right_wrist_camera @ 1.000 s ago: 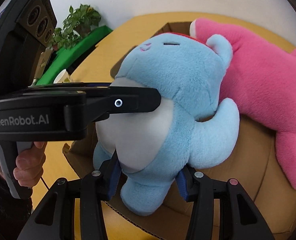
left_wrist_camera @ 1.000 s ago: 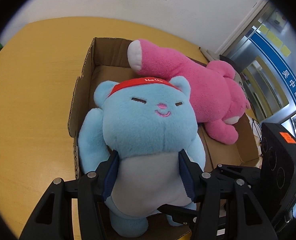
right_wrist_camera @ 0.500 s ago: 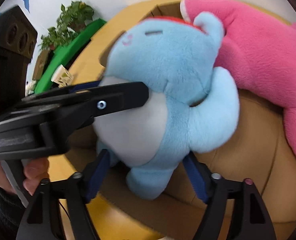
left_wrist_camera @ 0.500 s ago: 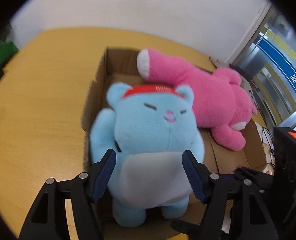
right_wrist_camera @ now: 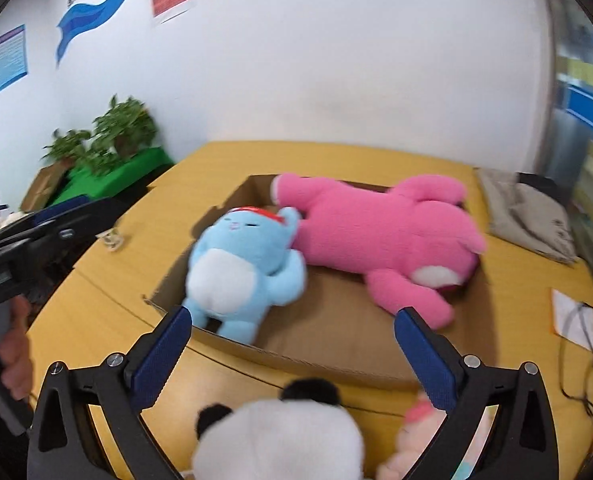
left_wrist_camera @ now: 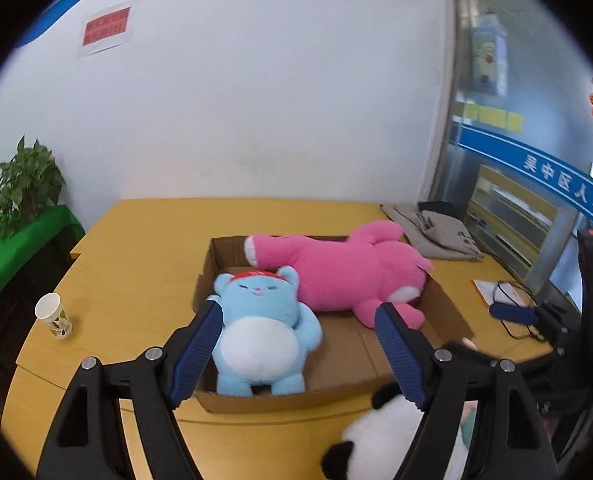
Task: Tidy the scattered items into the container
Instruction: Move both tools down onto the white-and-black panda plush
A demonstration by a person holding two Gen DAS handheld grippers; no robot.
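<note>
A blue plush bear with a red headband lies in the left end of an open cardboard box. A large pink plush lies across the back of the box. My left gripper is open and empty, pulled back above the box's near side. My right gripper is open and empty, in front of the box. A black-and-white panda plush lies on the table just below it, with a pink-and-cream plush beside it.
A paper cup stands on the yellow table to the left of the box. A grey cloth, a paper and cables lie to the right. Potted plants on a green stand are at the far left.
Both grippers opened, let go of the blue bear and pulled back and up. The bear now lies in the box. The panda plush has come into view.
</note>
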